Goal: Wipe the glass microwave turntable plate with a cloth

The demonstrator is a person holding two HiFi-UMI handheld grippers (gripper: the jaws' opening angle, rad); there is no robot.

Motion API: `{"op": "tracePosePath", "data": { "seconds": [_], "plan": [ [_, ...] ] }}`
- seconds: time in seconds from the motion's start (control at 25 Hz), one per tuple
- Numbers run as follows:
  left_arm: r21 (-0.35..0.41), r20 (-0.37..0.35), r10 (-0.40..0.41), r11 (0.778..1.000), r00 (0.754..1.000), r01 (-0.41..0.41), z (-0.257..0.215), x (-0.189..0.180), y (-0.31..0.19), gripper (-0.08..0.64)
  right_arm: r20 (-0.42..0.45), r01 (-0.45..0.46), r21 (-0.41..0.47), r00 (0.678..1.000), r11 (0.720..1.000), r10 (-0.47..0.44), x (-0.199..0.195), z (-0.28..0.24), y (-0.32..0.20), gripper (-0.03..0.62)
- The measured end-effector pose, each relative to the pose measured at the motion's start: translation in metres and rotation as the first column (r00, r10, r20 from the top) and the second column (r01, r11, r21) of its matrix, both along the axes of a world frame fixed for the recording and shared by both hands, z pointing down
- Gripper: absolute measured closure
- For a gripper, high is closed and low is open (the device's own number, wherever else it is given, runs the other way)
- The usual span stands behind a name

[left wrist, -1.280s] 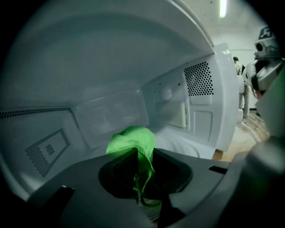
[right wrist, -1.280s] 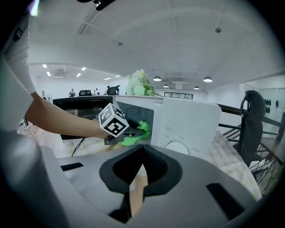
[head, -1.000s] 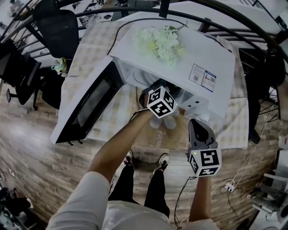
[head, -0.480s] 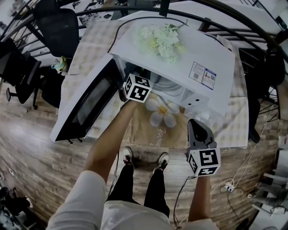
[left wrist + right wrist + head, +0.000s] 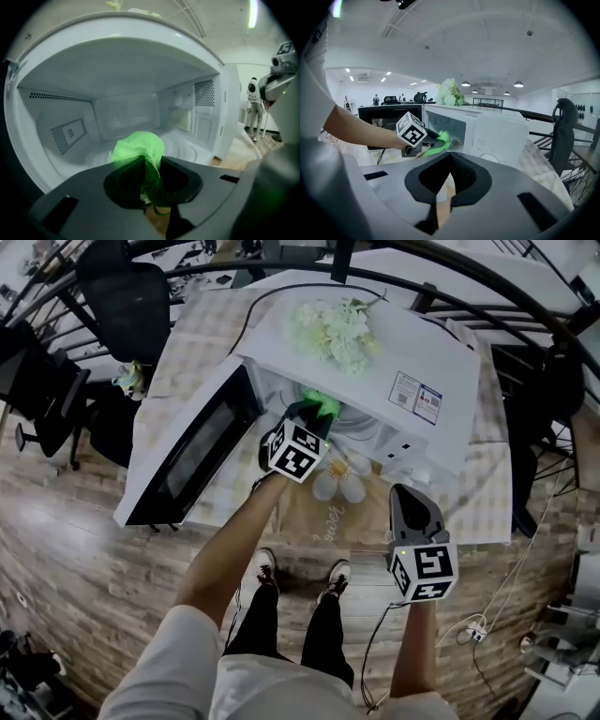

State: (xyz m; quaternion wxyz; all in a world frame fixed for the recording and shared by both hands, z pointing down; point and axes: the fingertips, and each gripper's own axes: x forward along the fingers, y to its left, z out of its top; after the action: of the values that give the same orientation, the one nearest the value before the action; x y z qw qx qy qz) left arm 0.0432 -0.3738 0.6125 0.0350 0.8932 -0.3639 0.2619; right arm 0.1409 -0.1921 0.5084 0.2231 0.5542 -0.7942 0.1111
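Left gripper (image 5: 147,171) moved to one microwave (image 5: 441,352), clamping one cloth (image 5: 138,147), right gripper (image 5: 448,173) closed

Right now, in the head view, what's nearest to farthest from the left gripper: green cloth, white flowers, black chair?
1. Green cloth: clamped in the left gripper, at the mouth of the microwave.
2. White flowers: on top of the microwave, farther back.
3. Black chair: far left, past the table.
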Motion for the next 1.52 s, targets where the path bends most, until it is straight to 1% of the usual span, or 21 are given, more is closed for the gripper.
{"op": "tracePosePath", "data": {
  "seconds": [0.12, 0.24, 0.32, 0.4, 0.52, 0.64, 0.72, 0.84, 0.96, 1.08, 1.16, 1.24, 1.28, 1.44, 1.52],
  "plan": [
    [-0.048, -0.023, 0.066, 0.997, 0.998, -0.067, -0.003, 0.028, 0.031, 0.457, -0.003, 0.001, 0.022, 1.000, 1.000, -0.001, -0.004, -0.022, 0.004, 0.578],
    [-0.090, -0.080, 0.103, 0.990, 0.991, -0.110, -0.013, 0.049, 0.057, 0.457, -0.018, 0.009, 0.048, 1.000, 0.999, -0.008, -0.008, -0.047, 0.008, 0.577],
    [-0.101, -0.132, 0.106, 0.988, 0.986, -0.120, -0.027, 0.052, 0.074, 0.457, -0.027, 0.007, 0.063, 1.000, 0.998, -0.006, -0.007, -0.066, 0.013, 0.577],
    [-0.094, -0.168, 0.105, 0.988, 0.980, -0.122, -0.047, 0.047, 0.090, 0.457, -0.038, 0.007, 0.082, 0.999, 0.997, -0.004, -0.004, -0.085, 0.018, 0.577],
    [-0.043, -0.197, 0.095, 0.994, 0.976, -0.105, -0.090, 0.029, 0.107, 0.457, -0.064, 0.015, 0.119, 0.998, 0.993, -0.008, 0.000, -0.114, 0.019, 0.577],
    [0.029, -0.191, 0.091, 0.996, 0.977, -0.087, -0.140, 0.003, 0.123, 0.457, -0.092, 0.017, 0.157, 0.996, 0.988, -0.003, 0.004, -0.143, 0.020, 0.577],
    [0.085, -0.200, 0.089, 0.994, 0.976, -0.074, -0.175, -0.014, 0.132, 0.457, -0.106, 0.023, 0.180, 0.994, 0.983, -0.004, 0.006, -0.163, 0.022, 0.577],
    [0.151, -0.240, 0.063, 0.988, 0.969, -0.027, -0.224, -0.043, 0.143, 0.456, -0.109, 0.046, 0.214, 0.994, 0.976, -0.024, 0.003, -0.185, 0.026, 0.577],
    [0.190, -0.294, 0.017, 0.981, 0.956, 0.041, -0.265, -0.075, 0.150, 0.456, -0.119, 0.079, 0.247, 0.992, 0.966, -0.050, -0.002, -0.203, 0.025, 0.577],
    [0.234, -0.303, -0.005, 0.969, 0.953, 0.079, -0.294, -0.096, 0.158, 0.456, -0.131, 0.097, 0.279, 0.989, 0.955, -0.063, -0.005, -0.222, 0.024, 0.577],
    [0.260, -0.298, 0.008, 0.963, 0.954, 0.073, -0.308, -0.103, 0.162, 0.456, -0.137, 0.109, 0.301, 0.988, 0.947, -0.071, -0.006, -0.236, 0.020, 0.577],
    [0.295, -0.276, 0.017, 0.953, 0.961, 0.068, -0.321, -0.109, 0.163, 0.456, -0.138, 0.119, 0.325, 0.987, 0.938, -0.078, -0.009, -0.249, 0.016, 0.577],
    [0.314, -0.270, 0.014, 0.946, 0.963, 0.074, -0.327, -0.112, 0.163, 0.456, -0.138, 0.124, 0.337, 0.987, 0.933, -0.082, -0.011, -0.255, 0.014, 0.578],
    [0.377, -0.294, 0.003, 0.919, 0.956, 0.113, -0.359, -0.123, 0.169, 0.454, -0.165, 0.161, 0.372, 0.981, 0.914, -0.105, -0.023, -0.272, 0.010, 0.578],
    [0.416, -0.276, -0.004, 0.901, 0.961, 0.123, -0.372, -0.125, 0.175, 0.454, -0.177, 0.175, 0.391, 0.978, 0.904, -0.113, -0.028, -0.282, 0.011, 0.578]
  ]
}}
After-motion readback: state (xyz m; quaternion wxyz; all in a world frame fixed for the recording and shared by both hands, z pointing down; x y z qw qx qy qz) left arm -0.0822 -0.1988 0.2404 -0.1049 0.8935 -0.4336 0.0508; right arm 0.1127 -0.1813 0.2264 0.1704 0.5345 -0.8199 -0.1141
